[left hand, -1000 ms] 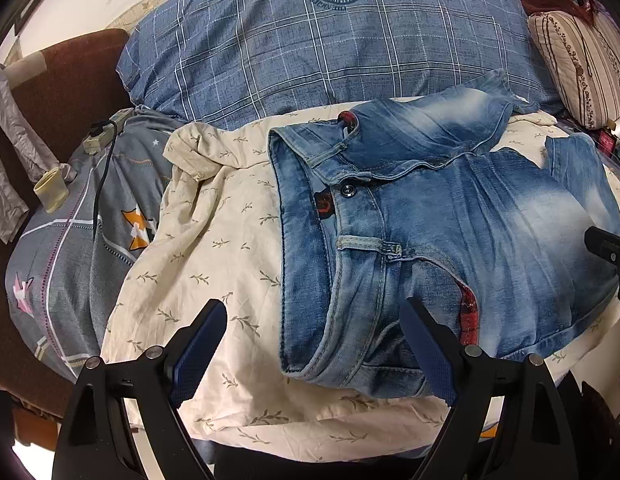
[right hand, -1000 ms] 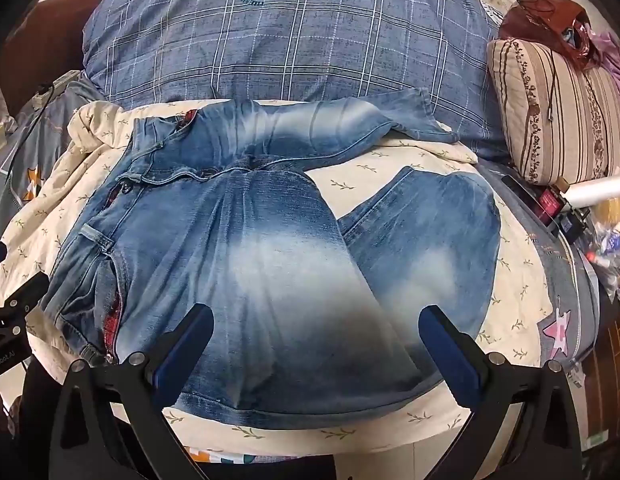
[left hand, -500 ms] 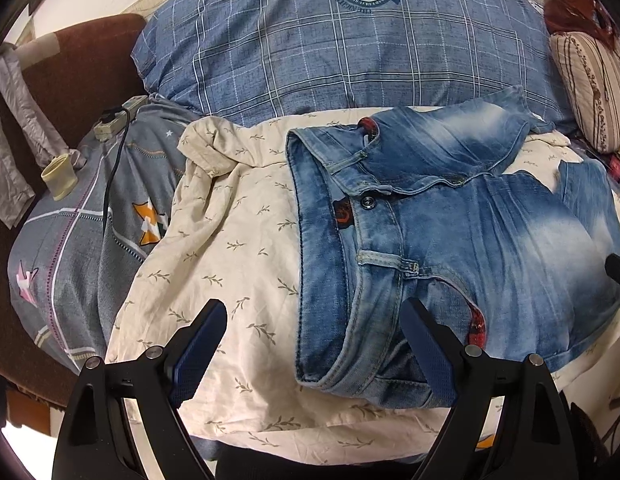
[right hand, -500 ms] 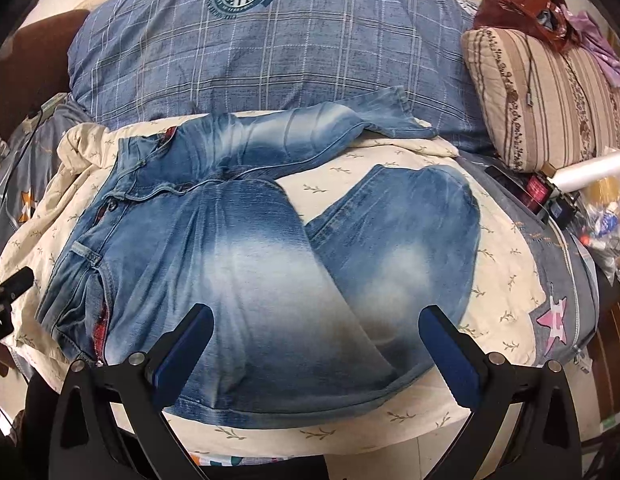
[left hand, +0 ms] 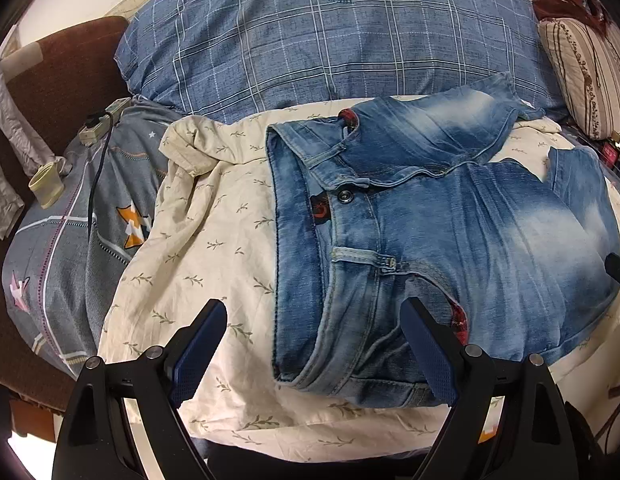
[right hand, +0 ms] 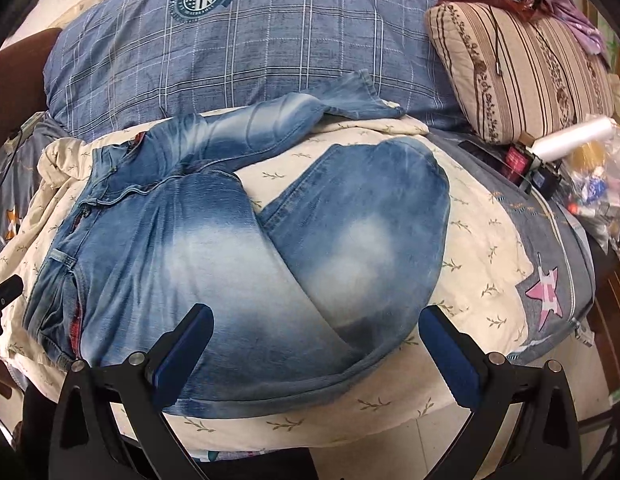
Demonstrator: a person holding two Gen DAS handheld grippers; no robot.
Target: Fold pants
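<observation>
Faded blue jeans (left hand: 450, 232) lie on a cream leaf-print sheet (left hand: 213, 248) on the bed, waistband to the left. In the right wrist view the jeans (right hand: 213, 264) show one leg folded back on itself near the front and the other leg stretching toward the back. My left gripper (left hand: 314, 344) is open and empty, hovering just in front of the waistband's near corner. My right gripper (right hand: 316, 348) is open and empty, above the near edge of the folded leg. Neither touches the denim.
A large blue plaid pillow (left hand: 330, 40) lies behind the jeans. A striped pillow (right hand: 522, 64) and clutter with a white roll (right hand: 570, 140) sit at the right. A grey star-print quilt (left hand: 69, 232) with a power strip (left hand: 101, 124) lies left. The bed's front edge is close.
Both grippers have drawn back and slightly up from the jeans, so more of the bed shows. The jeans have not moved. Both grippers stay open.
</observation>
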